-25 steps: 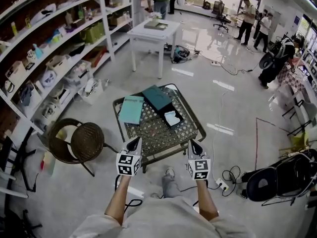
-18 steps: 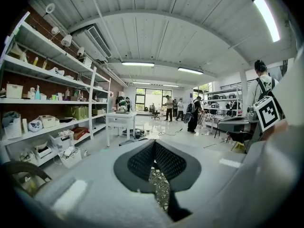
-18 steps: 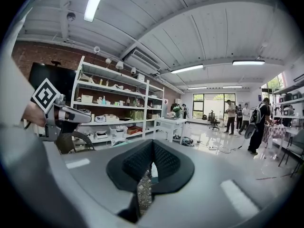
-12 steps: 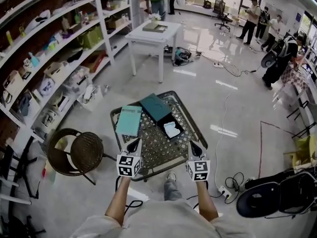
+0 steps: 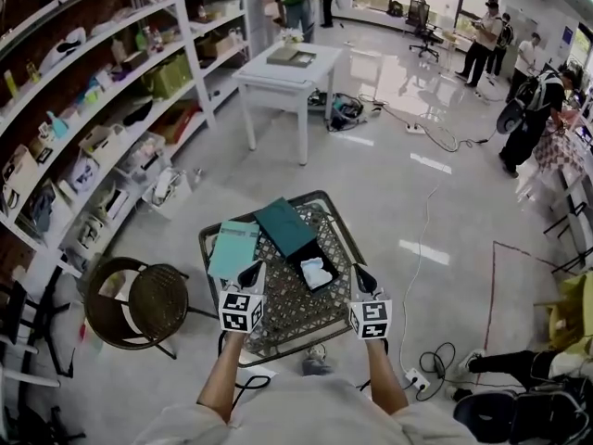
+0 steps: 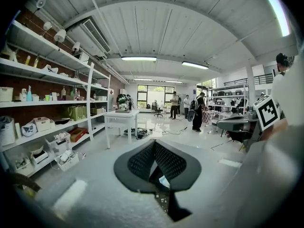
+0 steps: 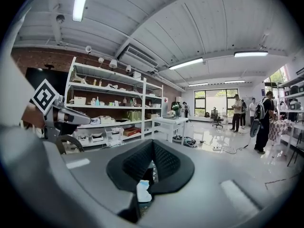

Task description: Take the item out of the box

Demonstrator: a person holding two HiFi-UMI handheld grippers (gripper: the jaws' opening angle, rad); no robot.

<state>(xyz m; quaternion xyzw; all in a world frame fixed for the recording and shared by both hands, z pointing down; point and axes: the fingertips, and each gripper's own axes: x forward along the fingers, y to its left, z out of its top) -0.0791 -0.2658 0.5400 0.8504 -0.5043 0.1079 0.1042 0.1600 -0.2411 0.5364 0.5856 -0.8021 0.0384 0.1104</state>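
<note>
A small metal lattice table (image 5: pixel 278 318) stands just in front of me. On it lies an open black box (image 5: pixel 298 261) with a white item (image 5: pixel 315 270) inside. A dark teal lid (image 5: pixel 285 227) lies behind the box and a light teal flat piece (image 5: pixel 233 248) to its left. My left gripper (image 5: pixel 252 270) hovers shut over the table's near left part, holding nothing. My right gripper (image 5: pixel 360 273) is shut and empty at the table's near right edge, right of the box. In the right gripper view the white item (image 7: pixel 142 191) shows below the closed jaws.
A round wicker chair (image 5: pixel 153 299) stands left of the table. Long shelves (image 5: pixel 93 109) full of goods run along the left wall. A white table (image 5: pixel 283 68) stands farther back. A power strip and cables (image 5: pixel 414 375) lie on the floor at right. People stand at the far right.
The lattice table with the box has come nearer to both grippers as I walked toward it. Both grippers stayed shut and side by side in front of me.
</note>
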